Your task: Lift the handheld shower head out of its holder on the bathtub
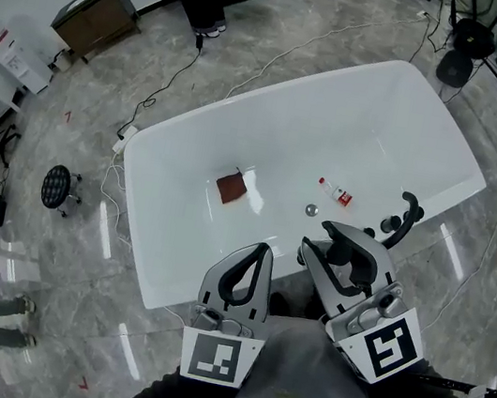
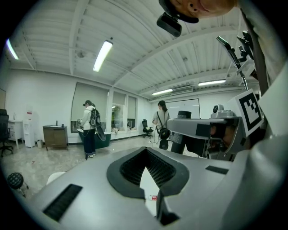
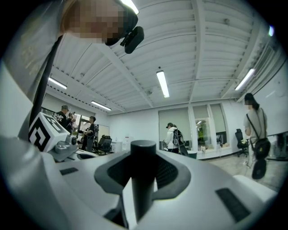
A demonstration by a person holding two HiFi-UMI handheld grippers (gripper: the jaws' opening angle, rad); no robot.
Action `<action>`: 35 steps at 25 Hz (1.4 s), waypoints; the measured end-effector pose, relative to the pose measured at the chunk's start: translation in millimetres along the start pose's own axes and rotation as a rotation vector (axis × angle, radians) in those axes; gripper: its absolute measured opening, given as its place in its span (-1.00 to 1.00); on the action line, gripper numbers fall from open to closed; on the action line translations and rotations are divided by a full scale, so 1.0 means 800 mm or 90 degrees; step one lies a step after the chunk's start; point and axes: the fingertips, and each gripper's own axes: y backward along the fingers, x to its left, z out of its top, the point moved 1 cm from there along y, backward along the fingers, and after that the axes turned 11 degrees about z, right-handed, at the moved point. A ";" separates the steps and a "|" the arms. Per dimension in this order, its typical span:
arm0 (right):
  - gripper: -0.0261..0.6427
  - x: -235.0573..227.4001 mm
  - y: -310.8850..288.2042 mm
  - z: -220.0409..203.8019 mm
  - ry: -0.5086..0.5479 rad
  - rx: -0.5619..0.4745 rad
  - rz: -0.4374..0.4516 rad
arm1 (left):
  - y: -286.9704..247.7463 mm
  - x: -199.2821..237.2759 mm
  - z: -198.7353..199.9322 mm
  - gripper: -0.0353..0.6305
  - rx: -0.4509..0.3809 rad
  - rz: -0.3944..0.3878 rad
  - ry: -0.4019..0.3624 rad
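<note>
The white bathtub [image 1: 172, 256] fills the middle of the head view. At its near right rim my right gripper [image 1: 329, 241] is shut on the black handle of the shower head [image 1: 341, 253]. In the right gripper view that handle [image 3: 143, 179] stands upright as a dark cylinder between the two pads. The black curved tap and holder fitting [image 1: 404, 216] is on the rim just beyond it. My left gripper [image 1: 263, 248] hovers over the near rim, shut, with nothing in it; its tips meet in the left gripper view [image 2: 145, 150].
In the tub lie a brown block [image 1: 232, 187], a small white bottle with a red label [image 1: 335, 193] and the drain [image 1: 311, 210]. Cables run across the marble floor [image 1: 167, 93]. A black stool [image 1: 57, 186] stands at left. People stand far off by a counter [image 2: 90, 128].
</note>
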 end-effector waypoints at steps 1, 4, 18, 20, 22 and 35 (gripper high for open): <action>-0.57 0.003 0.004 0.004 0.000 -0.001 -0.008 | 0.005 -0.002 -0.001 -0.88 -0.001 -0.004 0.000; -0.57 0.013 0.019 0.019 0.004 -0.013 -0.019 | 0.019 -0.013 -0.006 -0.88 0.008 -0.011 0.001; -0.57 0.042 0.118 0.033 -0.004 -0.043 0.017 | 0.089 -0.103 0.006 -0.88 -0.012 0.027 -0.026; -0.57 0.040 0.129 0.029 -0.014 -0.040 0.022 | 0.093 -0.114 0.006 -0.88 -0.013 0.032 -0.022; -0.57 0.038 0.134 0.031 -0.016 -0.043 0.028 | 0.097 -0.122 0.009 -0.88 -0.015 0.035 -0.025; -0.57 0.032 0.135 0.023 -0.027 -0.036 0.069 | 0.091 -0.133 0.016 -0.88 -0.026 0.062 -0.033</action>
